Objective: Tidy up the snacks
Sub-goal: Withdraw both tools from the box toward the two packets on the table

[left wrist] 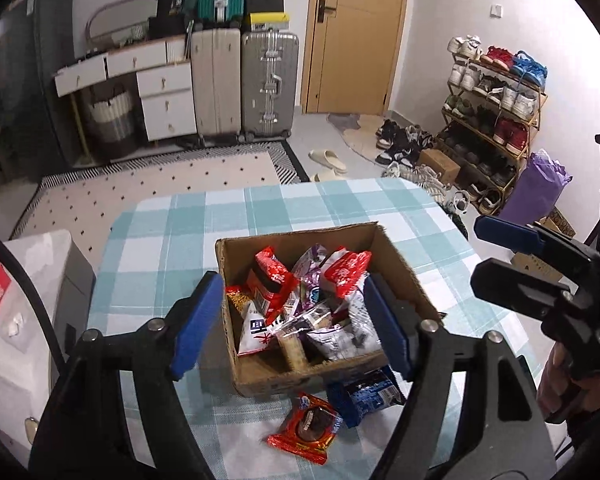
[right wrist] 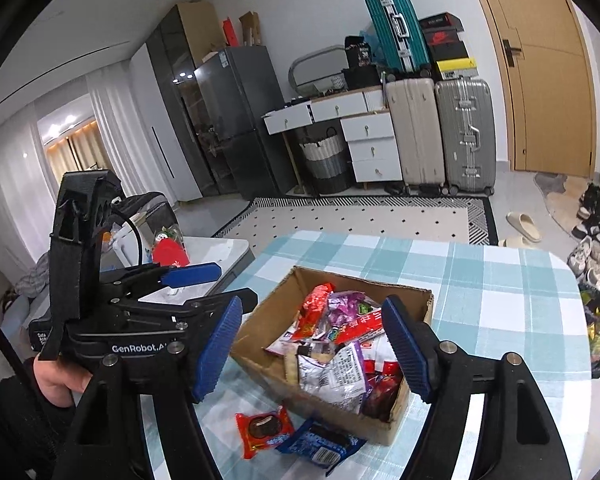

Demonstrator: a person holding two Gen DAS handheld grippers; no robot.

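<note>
Two snack packets lie on the checked desk (left wrist: pixel 172 240) just outside the cardboard box (left wrist: pixel 396 264) of snacks, at its 6 o'clock: a red cookie packet (left wrist: pixel 306 432) and a blue cookie packet (left wrist: pixel 364 396), touching. The left gripper (left wrist: pixel 292 320) and right gripper (right wrist: pixel 316 344) hover above the box, jaws apart, holding nothing.

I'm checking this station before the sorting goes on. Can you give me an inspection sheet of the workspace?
Surface: table under a teal checked cloth.
Job's things: open cardboard box heaped with snack packets; red cookie packet and blue cookie packet lie on the cloth in front of it.
Clutter: nothing seen on the table.
Grippers: left gripper and right gripper both open, empty, above the box.
Cables: black cable on the left gripper.
Surroundings: suitcases, shoe rack, fridge.
</note>
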